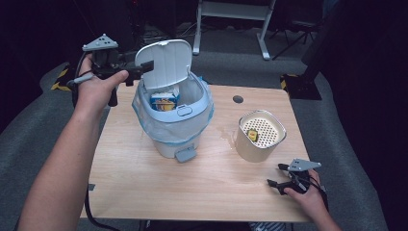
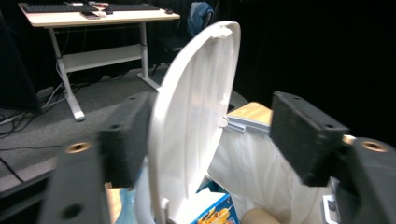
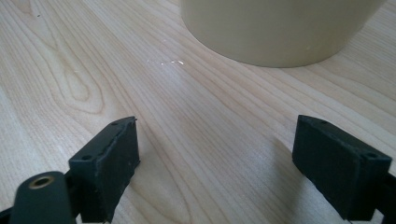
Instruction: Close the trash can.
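Raised bin lid [image 1: 165, 63] standing upright between the left gripper's [image 1: 142, 71] spread jaws, blocking the bin [image 1: 173, 125] from the table's [image 1: 144, 183] far-left corner, cream container [image 1: 260, 135] barring the right edge, open wood along the near edge.

The table [image 1: 192, 183] is evenly lit from above against a dark room; the near jaws are blurred in both gripper views.

No legible text anywhere, blue and yellow printed box [image 1: 164, 101] inside the white bin [image 1: 192, 120] at centre frame perhaps carried lettering, too blurred to read
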